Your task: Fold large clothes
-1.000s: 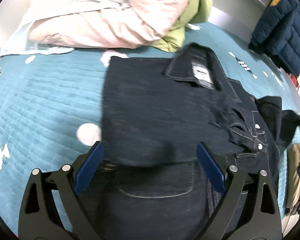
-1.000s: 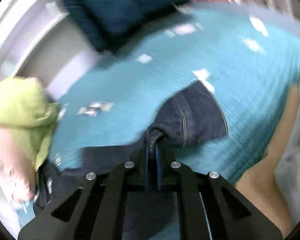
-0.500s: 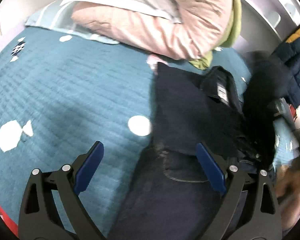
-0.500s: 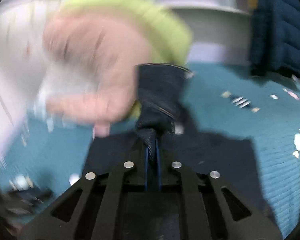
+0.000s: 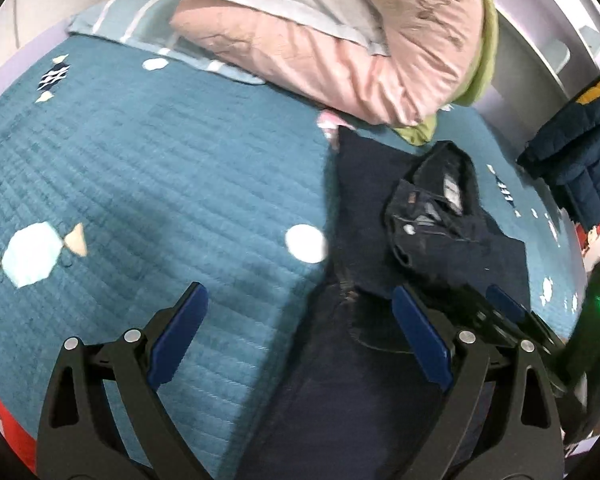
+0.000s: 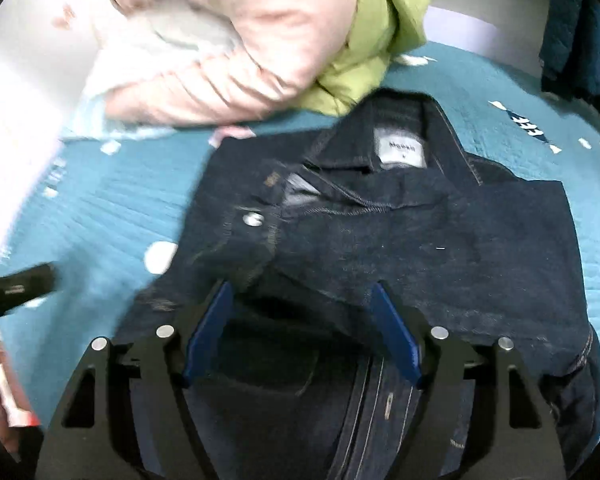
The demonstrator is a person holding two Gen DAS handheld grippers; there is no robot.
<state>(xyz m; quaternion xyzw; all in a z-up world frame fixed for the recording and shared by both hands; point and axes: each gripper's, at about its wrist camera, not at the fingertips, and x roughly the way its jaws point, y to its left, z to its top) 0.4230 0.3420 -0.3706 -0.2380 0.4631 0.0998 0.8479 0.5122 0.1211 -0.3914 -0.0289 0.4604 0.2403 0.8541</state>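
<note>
I'm working over the teal quilted bedspread with white candy shapes, where the heap of pink and lime-green padded bedding sits at the far side. The dark indigo denim jacket lies flat on the spread just in front of that heap, collar and white neck label away from me, both sides already turned in over the middle.

I judge I'm at the close of a sleeve or side fold: my right gripper hangs over the jacket's lower middle with its blue pads spreading apart, and no cloth is pinched between them; the fabric lies beneath. My left gripper stands wide and empty, straddling the jacket's left edge where it meets the spread.

Next, I reckon, comes the lengthwise fold: both grippers should drop to the hem nearest me, each take a corner through all layers, and carry it up toward the collar without dragging the turned-in sides loose.
</note>
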